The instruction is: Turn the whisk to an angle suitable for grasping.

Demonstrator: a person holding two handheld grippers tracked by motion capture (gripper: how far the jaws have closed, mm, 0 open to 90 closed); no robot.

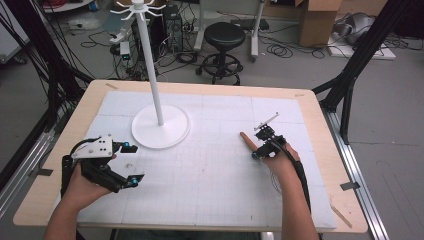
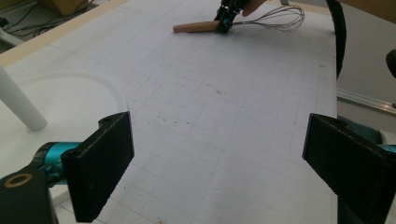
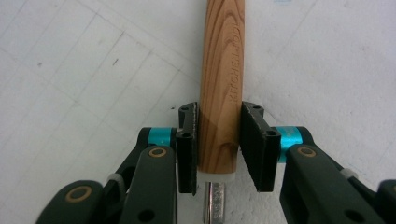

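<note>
While the left hand-held gripper (image 1: 129,162) gapes mid-mat, the right hand-held gripper (image 3: 219,142) seemingly pinches the whisk (image 3: 222,79).

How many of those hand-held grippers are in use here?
2: the left hand-held gripper hovers open near the white stand; the right hand-held gripper is shut on the whisk handle.

The left gripper (image 1: 131,164) is hovering low at the desk's left, jaws standing wide. The right gripper (image 1: 263,145) is reaching forward, jaws clamping a whisk handle (image 3: 220,88).
</note>
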